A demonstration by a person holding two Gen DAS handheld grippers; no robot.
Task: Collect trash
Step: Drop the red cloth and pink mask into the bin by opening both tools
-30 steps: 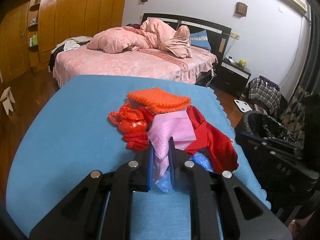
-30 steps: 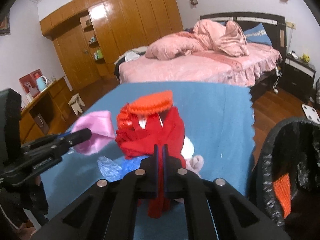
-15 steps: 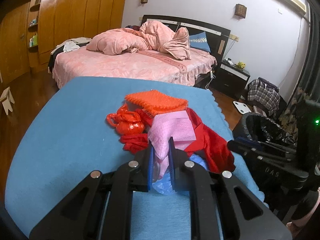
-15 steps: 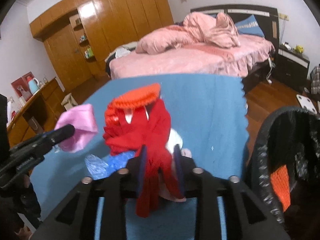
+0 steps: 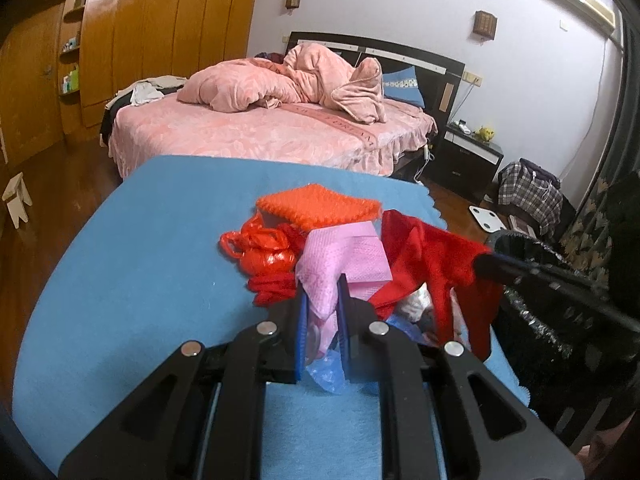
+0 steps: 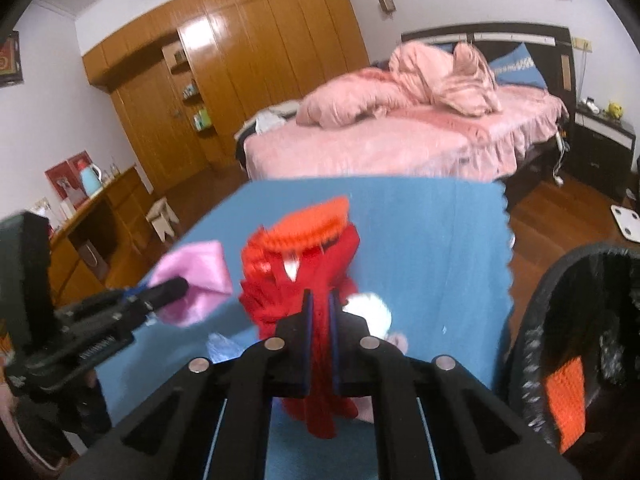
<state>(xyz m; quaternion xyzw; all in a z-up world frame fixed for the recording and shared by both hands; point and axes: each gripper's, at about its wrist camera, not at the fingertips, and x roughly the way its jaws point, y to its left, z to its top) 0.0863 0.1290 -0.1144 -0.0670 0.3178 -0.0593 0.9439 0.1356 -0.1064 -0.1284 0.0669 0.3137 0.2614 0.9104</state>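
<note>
Landmark: blue cloth [image 5: 152, 264] covering the table; trash pile sits right of its centre. Left side of pile: crumpled orange-red plastic bag [image 5: 262, 250], with an orange knitted pad [image 5: 320, 208] just behind it, resting on the heap. Left gripper [image 5: 320, 300]: jaws clamped on a pink sheet [image 5: 344, 260], lifted at the near middle of the pile; a pale blue plastic scrap [image 5: 326, 372] shows between and below the fingers. Right gripper [image 6: 319, 312]: jaws closed on a red cloth [image 6: 316, 280], which hangs down between them, raised above the cloth's right portion. White wad [image 6: 370, 312] lies just right of the red cloth. Black-lined trash bin [image 6: 532, 320] stands off the cloth's right edge, an orange piece [image 6: 566, 396] inside. Lettering on the left gripper body in the right wrist view is too blurred to read; no other legible writing.
</note>
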